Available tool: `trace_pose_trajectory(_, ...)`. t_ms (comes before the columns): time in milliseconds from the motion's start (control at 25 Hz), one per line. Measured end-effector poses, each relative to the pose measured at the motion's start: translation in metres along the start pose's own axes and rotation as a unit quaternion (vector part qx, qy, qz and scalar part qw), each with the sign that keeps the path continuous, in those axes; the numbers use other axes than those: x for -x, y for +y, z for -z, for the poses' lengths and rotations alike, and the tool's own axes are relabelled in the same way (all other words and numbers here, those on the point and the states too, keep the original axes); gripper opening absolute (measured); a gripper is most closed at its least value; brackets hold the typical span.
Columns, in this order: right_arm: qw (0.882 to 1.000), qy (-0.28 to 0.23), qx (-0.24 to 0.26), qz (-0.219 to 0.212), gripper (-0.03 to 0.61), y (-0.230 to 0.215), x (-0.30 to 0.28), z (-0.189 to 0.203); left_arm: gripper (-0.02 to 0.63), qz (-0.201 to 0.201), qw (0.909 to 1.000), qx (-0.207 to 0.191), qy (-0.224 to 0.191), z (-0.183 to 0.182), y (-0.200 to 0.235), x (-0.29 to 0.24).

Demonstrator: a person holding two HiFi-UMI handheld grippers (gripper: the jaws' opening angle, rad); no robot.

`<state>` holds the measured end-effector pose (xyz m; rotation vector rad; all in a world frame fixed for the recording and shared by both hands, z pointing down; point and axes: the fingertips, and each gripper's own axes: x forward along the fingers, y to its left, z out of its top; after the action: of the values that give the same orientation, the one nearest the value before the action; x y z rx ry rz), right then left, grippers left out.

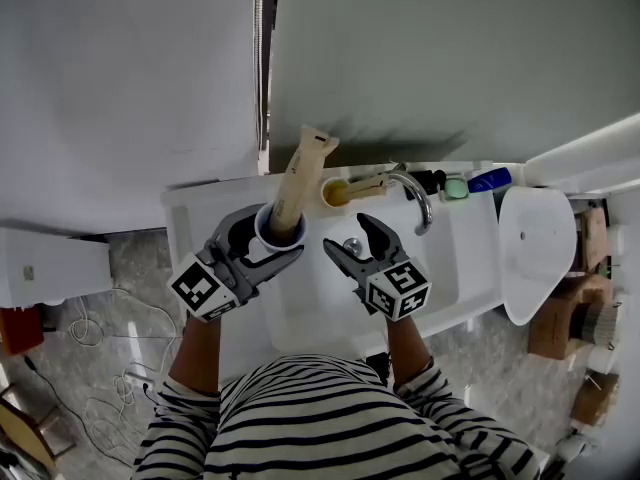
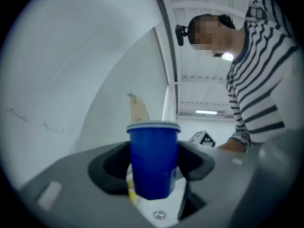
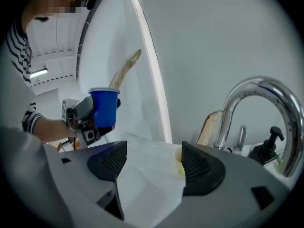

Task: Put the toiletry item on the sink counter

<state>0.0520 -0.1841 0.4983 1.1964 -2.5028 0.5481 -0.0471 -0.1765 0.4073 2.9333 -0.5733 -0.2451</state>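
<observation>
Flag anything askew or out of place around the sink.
The tall tube leans far out of the blue cup held in the left gripper, so it looks top-heavy. By the faucet, a second tube sits slanted in a yellow cup. Nothing looks spilled or broken.

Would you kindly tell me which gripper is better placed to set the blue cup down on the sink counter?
Left: the left gripper is shut on the blue plastic cup holding a beige tube, above the white sink counter. The right gripper is open and empty.
</observation>
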Motion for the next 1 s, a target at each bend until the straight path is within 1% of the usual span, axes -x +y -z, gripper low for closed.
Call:
trace_pose_trajectory(200,1.000,-0.014,-0.003,-0.011,0.322,0.008,0.001,-0.018,0.291,-0.013,0.9998,-0.007,0.010,0.011,0.009,-0.005)
trace_pose_trajectory(360,0.999,-0.036,-0.023,-0.027,0.322,0.014,0.009,-0.042,0.291,-0.024,0.9995,-0.012,0.016,0.018,0.016,-0.007)
trace_pose_trajectory(440,0.996,-0.055,-0.044,-0.048,0.322,0.018,0.013,-0.060,0.293,-0.028,0.9993,-0.015,0.017,0.021,0.020,-0.009)
trace_pose_trajectory(520,0.991,-0.073,-0.074,-0.084,0.321,0.027,0.013,-0.076,0.292,-0.031,0.9991,-0.020,0.019,0.024,0.024,-0.012)
trace_pose_trajectory(600,0.986,-0.074,-0.090,-0.120,0.322,0.039,0.010,-0.086,0.291,-0.033,0.9989,-0.025,0.022,0.026,0.026,-0.014)
trace_pose_trajectory(680,0.985,-0.059,-0.082,-0.141,0.322,0.053,0.003,-0.091,0.293,-0.033,0.9988,-0.028,0.023,0.028,0.026,-0.016)
trace_pose_trajectory(760,0.986,-0.043,-0.062,-0.151,0.322,0.062,-0.006,-0.092,0.291,-0.032,0.9987,-0.032,0.024,0.029,0.026,-0.018)
trace_pose_trajectory(880,0.988,-0.021,-0.027,-0.152,0.322,0.072,-0.020,-0.091,0.292,-0.032,0.9986,-0.034,0.025,0.029,0.026,-0.019)
trace_pose_trajectory(1000,0.988,-0.009,-0.010,-0.151,0.322,0.079,-0.030,-0.091,0.293,-0.034,0.9985,-0.037,0.024,0.025,0.025,-0.020)
